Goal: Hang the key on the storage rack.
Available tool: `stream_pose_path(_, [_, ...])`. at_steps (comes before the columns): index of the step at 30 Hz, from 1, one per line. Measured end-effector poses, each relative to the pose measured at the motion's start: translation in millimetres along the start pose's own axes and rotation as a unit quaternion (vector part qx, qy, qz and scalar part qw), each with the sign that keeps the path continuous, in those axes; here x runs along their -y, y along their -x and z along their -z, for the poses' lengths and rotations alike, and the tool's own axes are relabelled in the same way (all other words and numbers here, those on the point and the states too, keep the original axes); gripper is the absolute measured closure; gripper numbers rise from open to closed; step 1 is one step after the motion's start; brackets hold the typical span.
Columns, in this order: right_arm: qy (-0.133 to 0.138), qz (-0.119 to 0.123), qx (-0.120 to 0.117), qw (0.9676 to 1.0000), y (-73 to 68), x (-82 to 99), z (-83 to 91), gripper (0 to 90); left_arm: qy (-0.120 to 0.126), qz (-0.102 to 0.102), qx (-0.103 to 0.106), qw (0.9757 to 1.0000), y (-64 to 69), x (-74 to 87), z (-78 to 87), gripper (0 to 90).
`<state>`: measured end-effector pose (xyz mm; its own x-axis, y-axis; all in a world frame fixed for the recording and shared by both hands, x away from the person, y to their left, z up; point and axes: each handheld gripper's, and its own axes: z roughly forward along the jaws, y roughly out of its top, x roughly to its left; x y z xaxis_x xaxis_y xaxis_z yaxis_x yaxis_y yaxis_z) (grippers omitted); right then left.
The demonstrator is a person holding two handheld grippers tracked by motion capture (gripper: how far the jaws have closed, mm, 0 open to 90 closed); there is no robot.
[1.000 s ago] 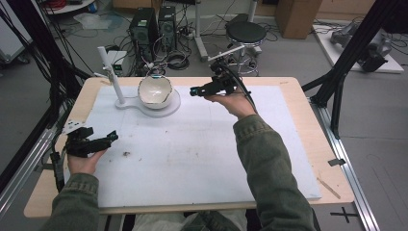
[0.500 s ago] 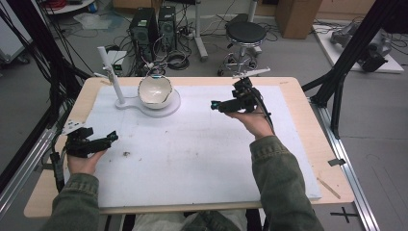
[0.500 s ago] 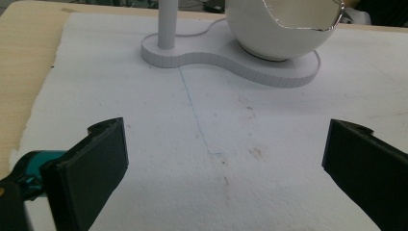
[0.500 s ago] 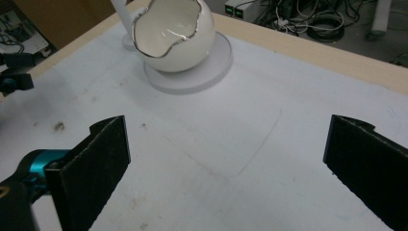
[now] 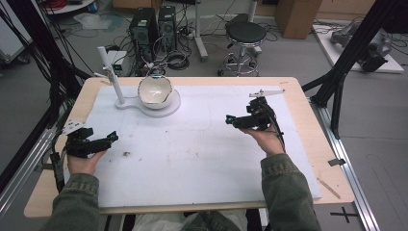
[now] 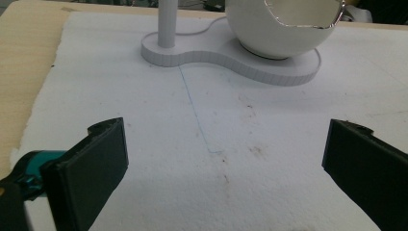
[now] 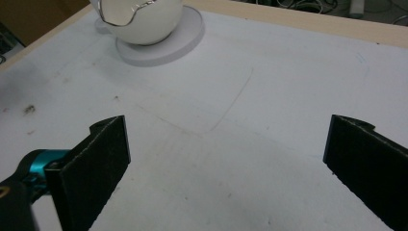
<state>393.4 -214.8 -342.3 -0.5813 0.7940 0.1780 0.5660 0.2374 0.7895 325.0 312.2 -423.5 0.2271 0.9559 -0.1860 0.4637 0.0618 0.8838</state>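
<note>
Closest to me, my left gripper [image 5: 111, 137] sits low over the left edge of the white mat [image 5: 207, 163], jaws spread wide with nothing between them. A little farther out on the right side of the mat, my right gripper [image 5: 230, 119] is held above it, jaws likewise spread wide and empty, pointing left. I see a small dark speck [image 5: 126, 154] on the mat just right of my left hand [image 5: 81, 161]. At the far left of the mat stands the white bowl [image 5: 155, 90] with a jagged rim, resting on a white base [image 5: 166, 107] beside an upright white post [image 5: 111, 76]. The mat lies on a wooden table [image 5: 332, 163].
</note>
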Motion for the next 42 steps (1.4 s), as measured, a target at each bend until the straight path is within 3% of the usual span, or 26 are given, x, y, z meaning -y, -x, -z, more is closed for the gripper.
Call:
stream_pose_path(16, [0.029,-0.003,0.042,0.9987,6.8,47.6,5.4,1.3,-0.001,-0.001,-0.001,1.0,0.3,0.1,0.6,2.5])
stream_pose_path(21, [0.047,0.003,0.07,0.9965,8.0,60.0,5.9,1.3,-0.002,-0.002,-0.001,1.0,0.5,0.2,0.7,2.5])
stream_pose_path(25, [0.066,0.001,0.09,0.9938,8.3,66.7,8.0,1.3,-0.002,-0.003,0.0,1.0,0.4,0.4,0.8,2.5])
stream_pose_path(29, [0.093,-0.009,0.113,0.9892,9.2,72.3,12.0,1.3,-0.002,-0.003,-0.001,1.0,0.6,0.4,1.0,2.5])
stream_pose_path(32, [0.121,-0.014,0.132,0.9837,9.0,77.3,14.5,1.3,-0.002,-0.003,-0.001,1.0,0.8,0.4,1.0,2.5])
stream_pose_path(35, [0.158,-0.022,0.147,0.9763,7.9,82.7,17.3,1.3,-0.001,-0.002,0.0,1.0,0.9,0.4,1.2,2.5])
stream_pose_path(37, [0.163,-0.023,0.156,0.974,8.3,83.7,18.4,1.3,0.0,-0.001,0.0,1.0,0.9,0.4,1.3,2.5])
stream_pose_path(42, [0.159,-0.031,0.148,0.9756,11.8,86.2,18.7,1.3,-0.003,-0.004,0.002,1.0,0.8,0.5,1.3,2.5])
